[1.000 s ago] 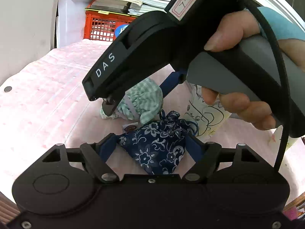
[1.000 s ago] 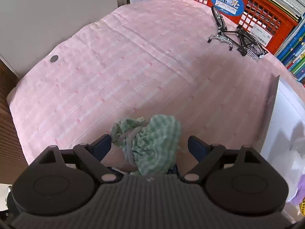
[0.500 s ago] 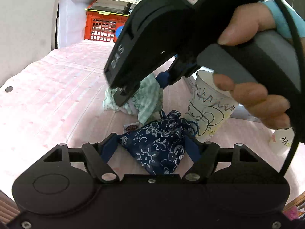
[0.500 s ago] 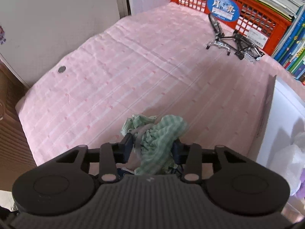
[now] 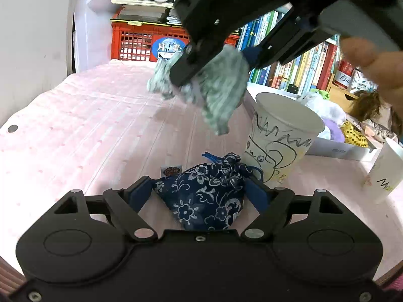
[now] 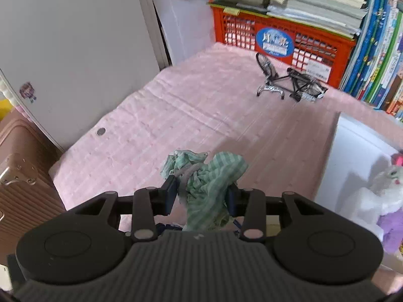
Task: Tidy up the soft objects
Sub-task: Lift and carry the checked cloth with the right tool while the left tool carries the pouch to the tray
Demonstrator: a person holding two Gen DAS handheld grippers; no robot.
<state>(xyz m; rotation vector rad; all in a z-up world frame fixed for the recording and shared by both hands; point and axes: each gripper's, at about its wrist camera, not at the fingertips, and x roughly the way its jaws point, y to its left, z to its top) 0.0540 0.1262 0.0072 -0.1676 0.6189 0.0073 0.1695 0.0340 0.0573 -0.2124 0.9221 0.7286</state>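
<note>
My right gripper (image 6: 201, 195) is shut on a green striped cloth toy (image 6: 211, 178) and holds it in the air above the pink tablecloth (image 6: 196, 105). The toy also shows in the left wrist view (image 5: 216, 88), hanging from the right gripper (image 5: 214, 60). A blue floral pouch (image 5: 206, 191) lies on the cloth between the fingers of my left gripper (image 5: 201, 192); the fingers stand wide at its sides. A white box (image 6: 352, 156) at the right holds soft toys (image 6: 382, 191).
A drawn-on paper cup (image 5: 279, 141) stands just right of the pouch. Another paper cup (image 5: 385, 173) is at the far right. A model bicycle (image 6: 287, 80), a red crate (image 6: 282, 40) and books (image 6: 372, 40) stand at the back. A brown suitcase (image 6: 22, 176) is left of the table.
My right gripper shut on the green cloth toy and lifted it up off the cloth, away from the pouch. The left gripper and the pouch have stayed in place.
</note>
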